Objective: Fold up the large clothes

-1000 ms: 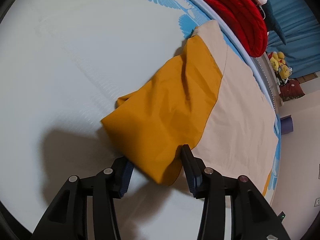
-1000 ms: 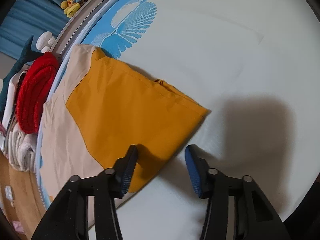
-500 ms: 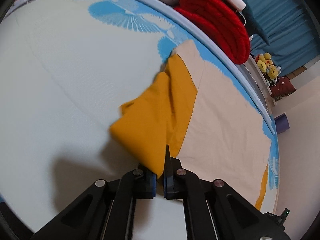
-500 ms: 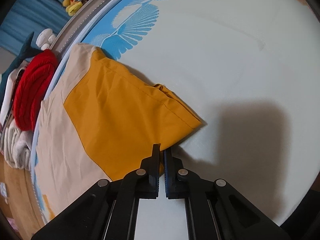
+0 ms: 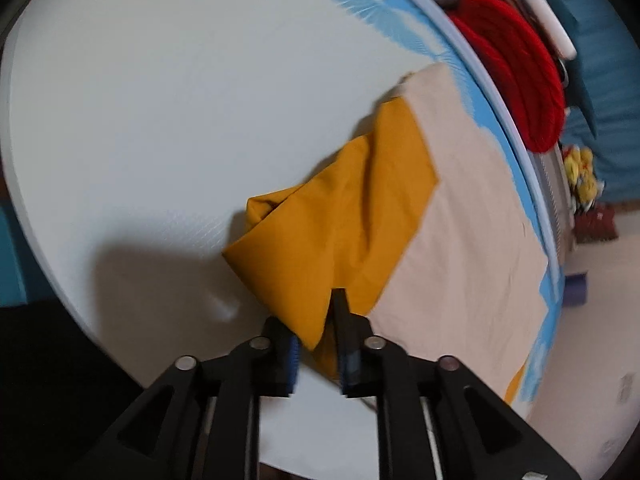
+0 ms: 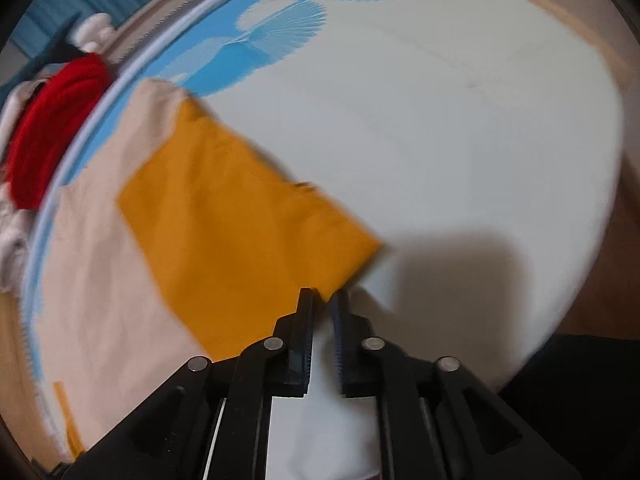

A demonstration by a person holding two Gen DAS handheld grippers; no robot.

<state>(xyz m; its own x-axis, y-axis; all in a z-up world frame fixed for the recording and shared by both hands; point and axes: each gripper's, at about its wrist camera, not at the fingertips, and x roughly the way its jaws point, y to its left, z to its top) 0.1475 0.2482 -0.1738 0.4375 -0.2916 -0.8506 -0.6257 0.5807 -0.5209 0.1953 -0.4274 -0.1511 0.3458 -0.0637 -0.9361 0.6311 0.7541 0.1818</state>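
Red blanket and yellow plush toys beside the bed.

Matt woven garment on smooth white mattress.

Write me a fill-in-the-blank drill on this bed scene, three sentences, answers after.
1. The cloth between the left gripper fingers is mustard ____.
2. The mustard panel joins a ____ panel.
3. The rolled blanket beyond the bed edge is ____.

Answers: yellow; beige; red
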